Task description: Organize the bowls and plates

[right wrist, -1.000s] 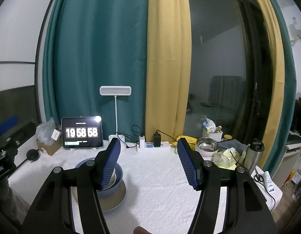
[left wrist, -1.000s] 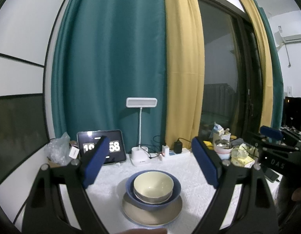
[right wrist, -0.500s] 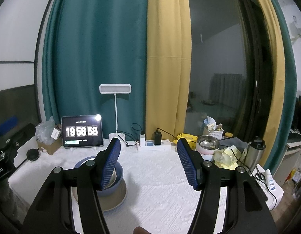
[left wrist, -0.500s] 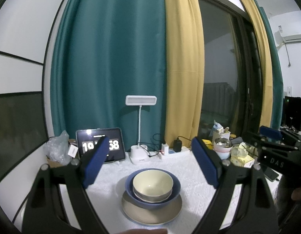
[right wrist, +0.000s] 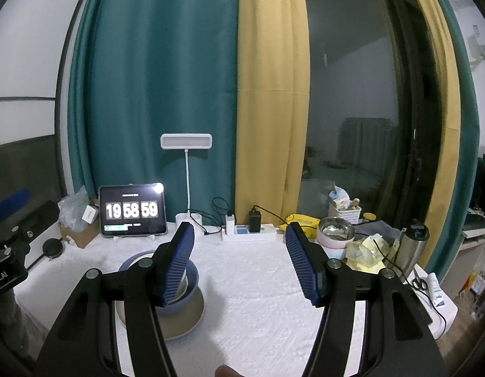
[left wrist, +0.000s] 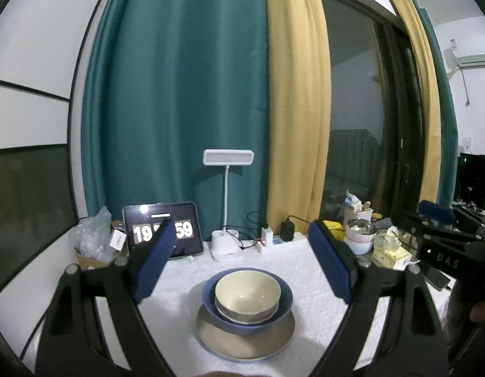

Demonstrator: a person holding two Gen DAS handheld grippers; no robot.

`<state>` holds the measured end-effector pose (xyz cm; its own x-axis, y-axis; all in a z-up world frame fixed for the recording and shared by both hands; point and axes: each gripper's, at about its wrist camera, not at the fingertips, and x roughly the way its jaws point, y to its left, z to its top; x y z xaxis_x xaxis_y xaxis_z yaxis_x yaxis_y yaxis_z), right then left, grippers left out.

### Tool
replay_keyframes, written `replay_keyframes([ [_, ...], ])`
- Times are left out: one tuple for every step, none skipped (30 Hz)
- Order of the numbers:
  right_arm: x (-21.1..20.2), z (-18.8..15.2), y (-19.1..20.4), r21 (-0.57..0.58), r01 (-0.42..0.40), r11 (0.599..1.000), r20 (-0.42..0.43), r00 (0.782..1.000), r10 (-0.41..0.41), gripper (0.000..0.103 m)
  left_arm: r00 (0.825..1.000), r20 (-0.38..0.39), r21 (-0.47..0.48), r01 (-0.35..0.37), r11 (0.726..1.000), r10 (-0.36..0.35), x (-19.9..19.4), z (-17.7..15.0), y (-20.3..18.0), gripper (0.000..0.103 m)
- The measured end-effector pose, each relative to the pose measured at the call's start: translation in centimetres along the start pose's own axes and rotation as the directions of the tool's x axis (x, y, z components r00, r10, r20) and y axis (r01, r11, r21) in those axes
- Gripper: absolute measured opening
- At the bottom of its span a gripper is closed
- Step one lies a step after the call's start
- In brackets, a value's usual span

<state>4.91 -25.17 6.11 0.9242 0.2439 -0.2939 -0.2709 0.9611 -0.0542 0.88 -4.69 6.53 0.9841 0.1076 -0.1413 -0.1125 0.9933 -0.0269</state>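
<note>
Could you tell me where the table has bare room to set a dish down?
Bare tablecloth lies right of the stacked bowls, below the power strip. Crowded: the far right around the steel bowl and flask, and the back left by the tablet.

Stacked crockery on a white-clothed table: a cream bowl (left wrist: 248,290) nests in a blue bowl (left wrist: 284,298), both upright on a beige plate (left wrist: 245,339).

The cream bowl, pale and glossy inside with a duller grey-brown outer wall, sits upright and empty, its rim level with or slightly above the blue bowl's rim. The wider blue bowl stands on the middle of the round, shallow beige plate, which lies flat on the textured white tablecloth (left wrist: 308,260) near the table's front edge. From the right wrist view, the same stack appears at lower left, partly hidden.
</note>
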Motion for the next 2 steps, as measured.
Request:
replay_keyframes([
  [0.3, -0.09, -0.1, -0.004, -0.003, 1.0, -0.007, 1.0, 0.003, 0.064, 1.0, -0.002, 0.001, 0.002, 1.0, -0.002, 0.08, 0.02, 0.0, 0.087],
  [0.3, -0.09, -0.1, -0.004, -0.003, 1.0, -0.007, 1.0, 0.003, 0.064, 1.0, -0.006, 0.001, 0.005, 1.0, -0.005, 0.22, -0.07, 0.08, 0.087],
])
